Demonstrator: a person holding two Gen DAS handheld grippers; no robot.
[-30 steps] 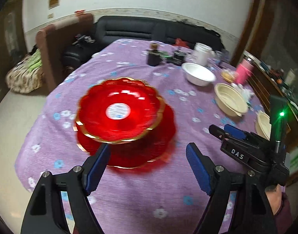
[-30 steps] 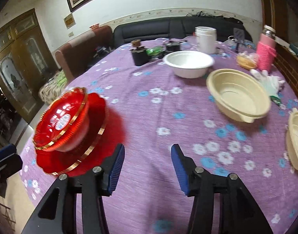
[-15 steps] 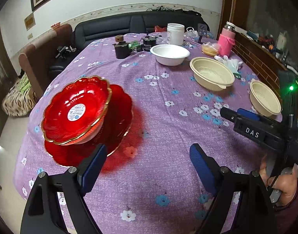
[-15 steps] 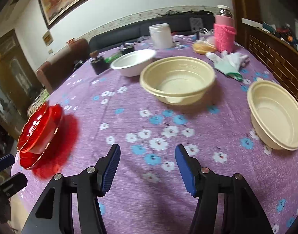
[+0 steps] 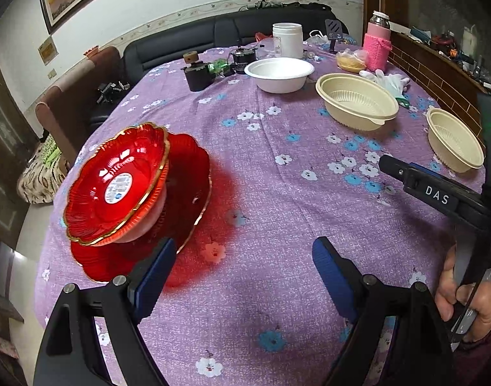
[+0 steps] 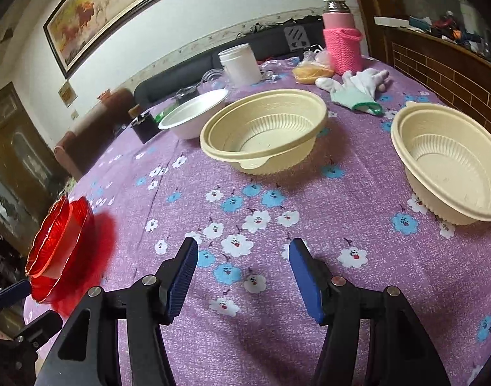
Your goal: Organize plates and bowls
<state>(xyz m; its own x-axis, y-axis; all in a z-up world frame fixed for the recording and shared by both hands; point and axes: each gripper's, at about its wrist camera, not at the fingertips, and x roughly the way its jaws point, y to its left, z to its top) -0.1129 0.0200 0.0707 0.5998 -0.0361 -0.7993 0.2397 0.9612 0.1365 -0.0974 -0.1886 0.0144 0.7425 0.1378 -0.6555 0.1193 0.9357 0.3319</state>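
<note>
A red gold-rimmed bowl (image 5: 116,183) sits tilted on a white bowl on a red plate (image 5: 187,193) at the table's left; the stack also shows in the right wrist view (image 6: 59,244). Two cream bowls (image 5: 358,103) (image 5: 454,138) stand at the right, and show close ahead in the right wrist view (image 6: 264,128) (image 6: 448,167). A white bowl (image 5: 279,74) stands further back. My left gripper (image 5: 242,267) is open and empty beside the red stack. My right gripper (image 6: 242,267) is open and empty above the cloth, short of the cream bowls.
A purple flowered cloth (image 5: 277,193) covers the table. At the far end stand a white jar (image 5: 287,40), a pink-sleeved bottle (image 5: 379,45), a dark jar (image 5: 197,74), white gloves (image 6: 358,83) and a bag of food (image 6: 313,72). A sofa runs behind; a brick ledge is at right.
Both grippers have swung right, away from the red stack toward the cream bowls. The cream bowls now loom larger in the right wrist view. Both stay open.
</note>
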